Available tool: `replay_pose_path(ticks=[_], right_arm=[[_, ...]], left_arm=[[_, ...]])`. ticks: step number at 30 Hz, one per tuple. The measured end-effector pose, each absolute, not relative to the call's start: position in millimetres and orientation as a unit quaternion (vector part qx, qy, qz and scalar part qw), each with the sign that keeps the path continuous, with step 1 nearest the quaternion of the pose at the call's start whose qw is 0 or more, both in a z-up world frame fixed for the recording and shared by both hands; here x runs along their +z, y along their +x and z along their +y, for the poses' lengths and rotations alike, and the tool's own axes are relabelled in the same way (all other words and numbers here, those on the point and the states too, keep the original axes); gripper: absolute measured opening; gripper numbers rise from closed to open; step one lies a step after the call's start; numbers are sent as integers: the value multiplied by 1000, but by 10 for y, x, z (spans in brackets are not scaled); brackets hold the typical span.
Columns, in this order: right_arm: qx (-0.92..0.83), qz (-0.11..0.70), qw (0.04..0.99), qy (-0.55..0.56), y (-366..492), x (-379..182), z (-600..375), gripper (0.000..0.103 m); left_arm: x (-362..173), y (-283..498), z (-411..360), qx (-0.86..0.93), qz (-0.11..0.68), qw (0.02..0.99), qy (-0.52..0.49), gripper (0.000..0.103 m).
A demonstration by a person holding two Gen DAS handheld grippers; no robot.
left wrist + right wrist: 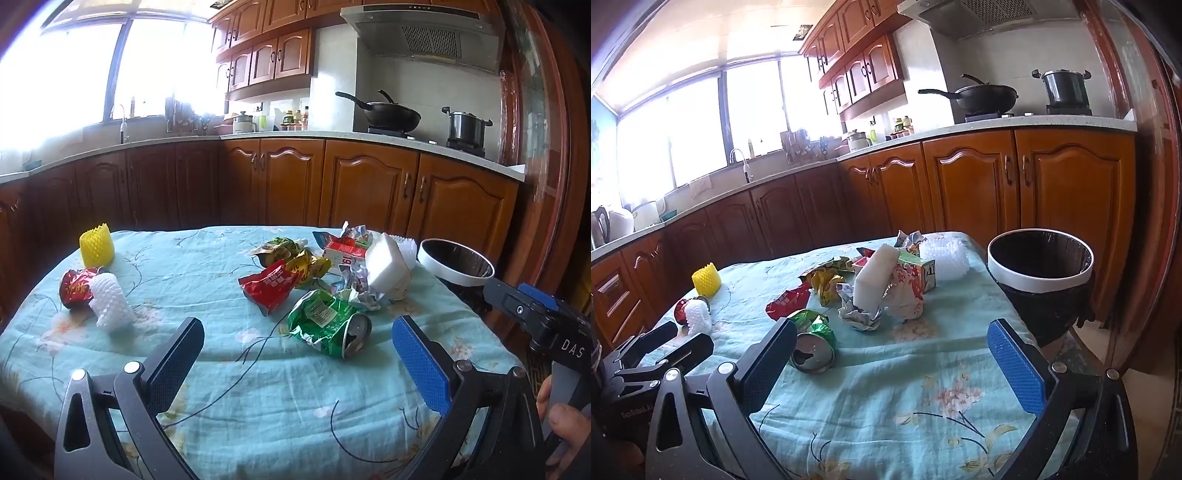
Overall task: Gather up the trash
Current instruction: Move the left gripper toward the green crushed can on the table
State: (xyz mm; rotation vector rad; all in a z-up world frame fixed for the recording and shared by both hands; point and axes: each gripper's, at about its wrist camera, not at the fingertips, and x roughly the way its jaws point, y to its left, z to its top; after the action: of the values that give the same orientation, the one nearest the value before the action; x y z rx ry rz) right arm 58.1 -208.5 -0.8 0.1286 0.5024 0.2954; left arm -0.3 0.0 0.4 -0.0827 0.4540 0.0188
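Trash lies on a table with a light blue floral cloth [258,387]. A crushed green can [328,325] lies nearest, just ahead of my open, empty left gripper [295,343]. Behind it are a red wrapper [269,288], yellow wrappers [310,266], crumpled paper [358,288], a white foam box [388,262] and a carton [343,251]. At the left are a yellow foam net [96,248], a white foam net [109,302] and a red can [75,288]. My right gripper [892,350] is open and empty, the green can [812,339] beside its left finger. The bin [1039,266] stands at the table's right.
Wooden kitchen cabinets [362,188] run behind the table under a counter with a wok [388,114] and a pot [465,129]. The left gripper shows in the right wrist view [665,350] at the table's left edge. Bright windows are at the back left.
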Motion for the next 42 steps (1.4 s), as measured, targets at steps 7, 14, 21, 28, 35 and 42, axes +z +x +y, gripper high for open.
replay_pose_path(ticks=[7,14,21,28,35,42], right_arm=[[146,245,956,61,577,-8,-2079,103],[147,248,956,58,588,-37,-2077,103],[147,246,956,57,584,-44,-2075,103],[149,247,956,58,589,-48,-2074,103],[148,248,956,59,587,-45,-2077,103],[148,248,956,59,589,-48,-2076,103]], left_arm=[[21,-28,0,9,223,974,-42,102],[83,-41,0,6,217,975,-46,102],[75,-41,-13,6,214,976,-46,102],[67,-44,-17,6,213,976,-46,102],[68,-45,-25,5,215,976,-47,102],[39,4,-10,0,221,974,-55,102]])
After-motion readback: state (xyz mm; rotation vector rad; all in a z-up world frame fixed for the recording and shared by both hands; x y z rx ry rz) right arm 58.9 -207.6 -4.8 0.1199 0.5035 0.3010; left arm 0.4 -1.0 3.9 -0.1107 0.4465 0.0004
